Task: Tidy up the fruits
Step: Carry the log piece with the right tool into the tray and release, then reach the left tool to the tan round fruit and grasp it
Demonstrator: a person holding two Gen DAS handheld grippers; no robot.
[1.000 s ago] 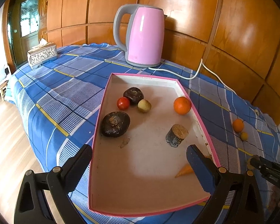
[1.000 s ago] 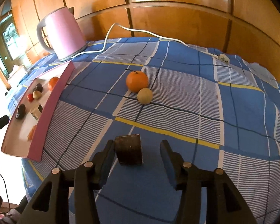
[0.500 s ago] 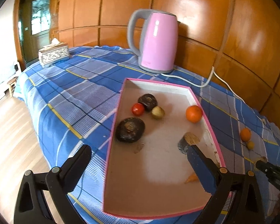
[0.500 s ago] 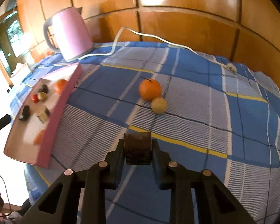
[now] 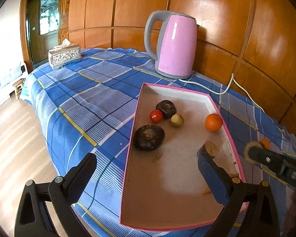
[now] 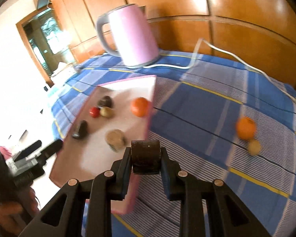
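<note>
Right gripper [image 6: 146, 163] pinching dark brown cylindrical chunk [image 6: 145, 156]; shallow pink-rimmed cardboard tray [image 6: 148, 126] just ahead-left, nearer than left gripper [image 5: 146, 174], spread empty.

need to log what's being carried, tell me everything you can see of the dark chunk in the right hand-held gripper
The dark chunk is a short, stubby cylinder, dark brown to black with a rough, matte skin, like a cut section of stalk. It lies sideways, clamped between both fingers of the right hand-held gripper, held above the near edge of the pink tray. Nothing else touches it.
</note>
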